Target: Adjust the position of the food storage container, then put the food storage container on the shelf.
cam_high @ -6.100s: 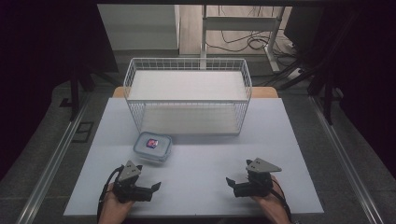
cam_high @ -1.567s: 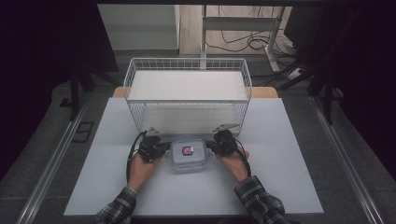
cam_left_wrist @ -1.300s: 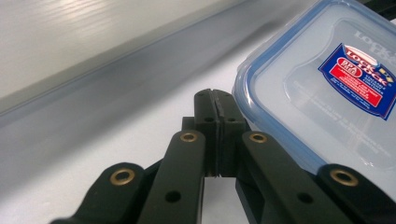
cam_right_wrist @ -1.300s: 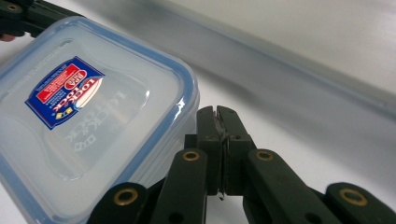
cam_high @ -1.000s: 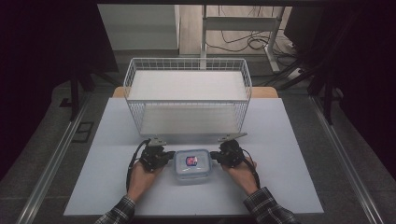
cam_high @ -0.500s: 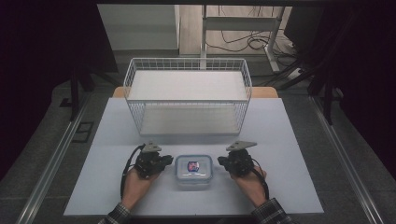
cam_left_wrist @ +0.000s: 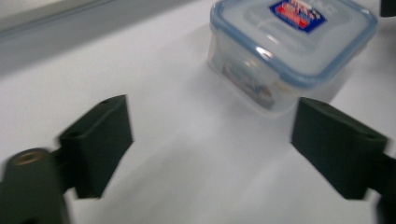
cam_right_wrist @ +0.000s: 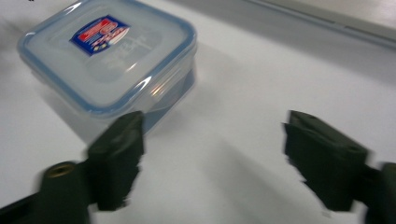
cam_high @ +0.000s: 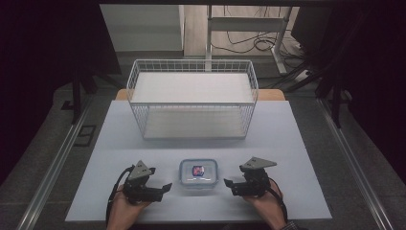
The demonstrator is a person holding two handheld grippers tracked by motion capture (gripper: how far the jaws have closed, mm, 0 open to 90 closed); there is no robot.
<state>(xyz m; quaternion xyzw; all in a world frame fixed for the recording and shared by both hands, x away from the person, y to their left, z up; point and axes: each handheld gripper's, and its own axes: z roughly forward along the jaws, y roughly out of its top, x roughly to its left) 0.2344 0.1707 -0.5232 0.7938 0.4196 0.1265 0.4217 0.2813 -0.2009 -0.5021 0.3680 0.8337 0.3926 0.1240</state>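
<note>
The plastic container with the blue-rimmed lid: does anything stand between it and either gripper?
Nothing visible does. The plastic container sits on the white table, with bare surface between it and the left gripper and the right gripper. Both are open. The wire basket stands farther back.

A white wire basket [cam_high: 192, 105] stands on the pale bench [cam_high: 297, 143], well ahead of both sets of jaws and midway between them. Beyond it, cables [cam_high: 249, 44] lie on the floor.
</note>
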